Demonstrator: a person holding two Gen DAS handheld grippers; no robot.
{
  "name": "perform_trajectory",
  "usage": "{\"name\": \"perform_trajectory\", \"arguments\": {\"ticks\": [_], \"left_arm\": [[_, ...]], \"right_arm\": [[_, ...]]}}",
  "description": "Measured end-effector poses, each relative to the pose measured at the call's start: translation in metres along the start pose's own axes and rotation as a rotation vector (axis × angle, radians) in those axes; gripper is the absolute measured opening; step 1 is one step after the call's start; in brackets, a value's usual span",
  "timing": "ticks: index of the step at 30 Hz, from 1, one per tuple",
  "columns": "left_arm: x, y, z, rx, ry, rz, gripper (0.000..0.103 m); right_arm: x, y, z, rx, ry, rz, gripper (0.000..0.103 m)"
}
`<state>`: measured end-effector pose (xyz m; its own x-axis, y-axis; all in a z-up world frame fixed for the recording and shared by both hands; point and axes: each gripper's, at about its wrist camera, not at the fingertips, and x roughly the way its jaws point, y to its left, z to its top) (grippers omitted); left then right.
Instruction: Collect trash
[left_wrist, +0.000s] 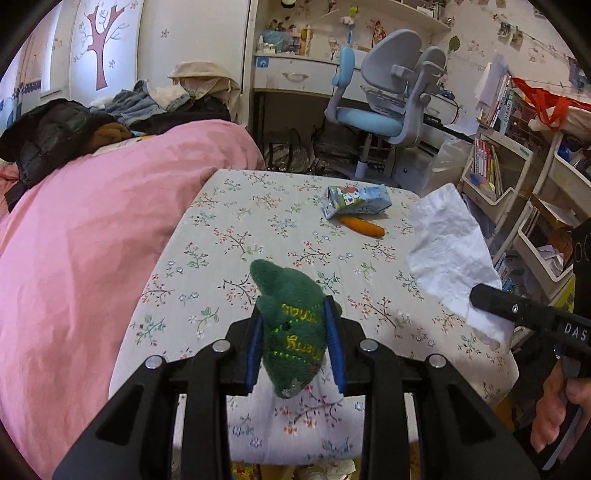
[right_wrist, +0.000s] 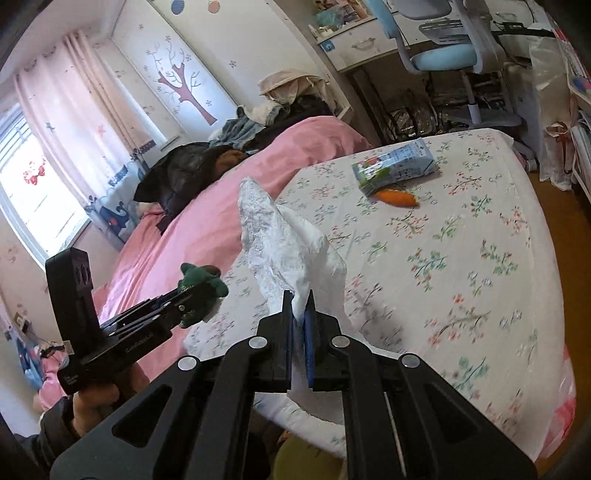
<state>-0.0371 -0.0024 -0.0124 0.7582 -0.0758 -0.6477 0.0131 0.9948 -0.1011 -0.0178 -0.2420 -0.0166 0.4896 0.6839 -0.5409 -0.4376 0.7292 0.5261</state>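
dark green knitted toy with yellow lettering, white crumpled tissue, pale table cloth with small red, green and blue floral sprigs, orange carrot, light blue carton, pink bedcover, black claws with blue pads

At your twelve o'clock the carton lies on the table, the carrot touching its near side; the bed is at nine.

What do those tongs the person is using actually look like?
Both are matte black frames with silver round bolts and blue pads lining the fingers. The left tongs carry a boxy black camera housing; the right tongs show white "DAS" lettering. A dark sleeve covers the left wrist.
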Motion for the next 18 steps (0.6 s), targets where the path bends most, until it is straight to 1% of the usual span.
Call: {"name": "perform_trajectory", "arguments": {"ticks": [4, 12, 15, 18], "left_arm": [[-0.010, -0.002, -0.006, 0.013, -0.022, 0.008, 0.031], [-0.022, -0.003, -0.016, 0.019, -0.044, 0.009, 0.031], [-0.024, -0.006, -0.018, 0.035, -0.055, 0.015, 0.031], [-0.024, -0.007, -0.019, 0.040, -0.057, 0.016, 0.031]], "right_arm": [[-0.007, 0.019, -0.015, -0.031, -0.005, 0.003, 0.006], [-0.018, 0.039, -0.031, -0.068, -0.023, 0.009, 0.006], [-0.020, 0.040, -0.034, -0.097, -0.034, 0.001, 0.006], [-0.018, 0.033, -0.038, -0.074, -0.035, -0.005, 0.006]]}}
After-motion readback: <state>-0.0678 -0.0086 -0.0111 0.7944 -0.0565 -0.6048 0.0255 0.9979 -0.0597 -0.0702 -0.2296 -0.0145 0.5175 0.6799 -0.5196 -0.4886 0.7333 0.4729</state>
